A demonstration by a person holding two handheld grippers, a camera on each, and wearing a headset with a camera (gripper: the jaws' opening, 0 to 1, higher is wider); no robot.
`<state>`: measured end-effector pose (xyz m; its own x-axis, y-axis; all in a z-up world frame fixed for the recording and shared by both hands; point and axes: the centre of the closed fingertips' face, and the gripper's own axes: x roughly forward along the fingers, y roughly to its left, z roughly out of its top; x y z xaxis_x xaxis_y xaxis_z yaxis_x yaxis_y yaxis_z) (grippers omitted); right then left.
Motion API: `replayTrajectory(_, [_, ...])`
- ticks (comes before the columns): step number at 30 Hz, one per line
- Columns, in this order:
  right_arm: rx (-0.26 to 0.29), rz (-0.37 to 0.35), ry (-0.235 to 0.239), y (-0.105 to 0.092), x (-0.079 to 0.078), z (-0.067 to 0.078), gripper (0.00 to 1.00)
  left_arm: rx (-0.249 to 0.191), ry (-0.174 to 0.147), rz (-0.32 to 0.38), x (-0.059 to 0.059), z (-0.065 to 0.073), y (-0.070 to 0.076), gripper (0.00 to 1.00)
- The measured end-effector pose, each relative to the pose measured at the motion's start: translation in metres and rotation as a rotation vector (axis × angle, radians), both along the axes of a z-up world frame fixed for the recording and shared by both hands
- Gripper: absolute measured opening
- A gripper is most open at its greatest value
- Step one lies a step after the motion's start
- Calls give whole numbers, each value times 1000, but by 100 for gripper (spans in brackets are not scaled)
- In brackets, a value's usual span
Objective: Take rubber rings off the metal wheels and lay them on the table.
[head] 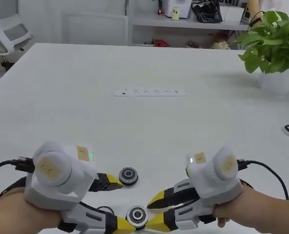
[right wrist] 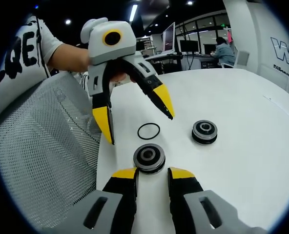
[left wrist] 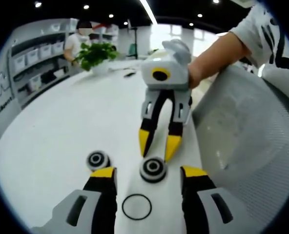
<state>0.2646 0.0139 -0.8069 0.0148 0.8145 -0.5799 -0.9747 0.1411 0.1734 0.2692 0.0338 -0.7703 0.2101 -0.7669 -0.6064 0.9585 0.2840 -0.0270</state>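
Left hand-held gripper (head: 123, 203): jaws spread wide, gripping nothing; sits at near edge of surface (head: 86, 87), left of ctr, jaws aimed right.

Right hand-held gripper (head: 153, 213): jaws parted, gap narrower than the left's, gripping nothing; sits at near edge, right of ctr, jaws aimed left, opp. the left hand-held gripper.

Near wheel (head: 136, 216): flat on surface at near edge, between the two sets of jaw tips; just ahead of right hand-held gripper's tips; no contact visible w/ either.

Far wheel (head: 128, 176): flat on surface, a little further from near edge; just beside one jaw tip of left hand-held gripper; apart from near wheel.

Both wheels show a dark outer band around a metal hub; whether a ring sits on each cannot be told.

Loose rubber ring (left wrist: 122, 206): flat on surface, inside the gap of left hand-held gripper's jaws, touching neither jaw; near the near wheel, not touching.

Power strip (head: 150, 92): ctr of surface.

Potted plant (head: 274, 39): near far right corner.
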Motion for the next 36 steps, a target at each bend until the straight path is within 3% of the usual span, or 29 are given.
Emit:
replayTrajectory(19, [0, 6, -4, 3, -1, -1, 22, -20, 52, 1, -3, -9, -11, 40])
replayTrajectory(36, [4, 2, 4, 3, -2, -2, 22, 6, 63, -24, -6, -19, -15, 28])
